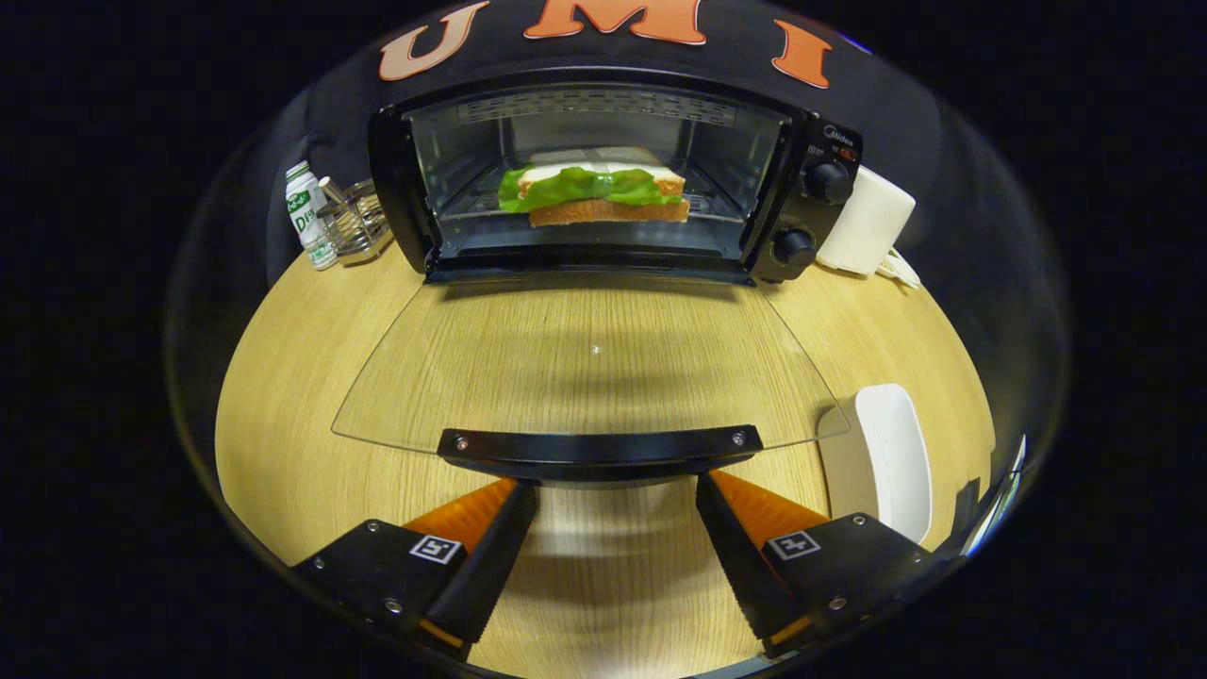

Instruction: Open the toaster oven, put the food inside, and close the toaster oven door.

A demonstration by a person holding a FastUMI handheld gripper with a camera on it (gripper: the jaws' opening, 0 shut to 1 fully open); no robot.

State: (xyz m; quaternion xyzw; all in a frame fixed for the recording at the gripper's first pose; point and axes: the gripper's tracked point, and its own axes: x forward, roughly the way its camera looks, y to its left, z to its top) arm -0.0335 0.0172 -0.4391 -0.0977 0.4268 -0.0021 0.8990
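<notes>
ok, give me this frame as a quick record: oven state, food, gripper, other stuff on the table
toaster oven: at the far side of the wooden table, cavity open
door: glass, folded down flat toward the camera, handle at its near edge
sandwich: inside on the rack, lettuce showing
hand-held gripper: open, fingertips just behind and below the handle, not gripping it
white plate: on the table beside the door, near the right finger
bottle, wire rack: left of the oven
white appliance: right of the oven
task stage: food in, door not yet closed
</notes>
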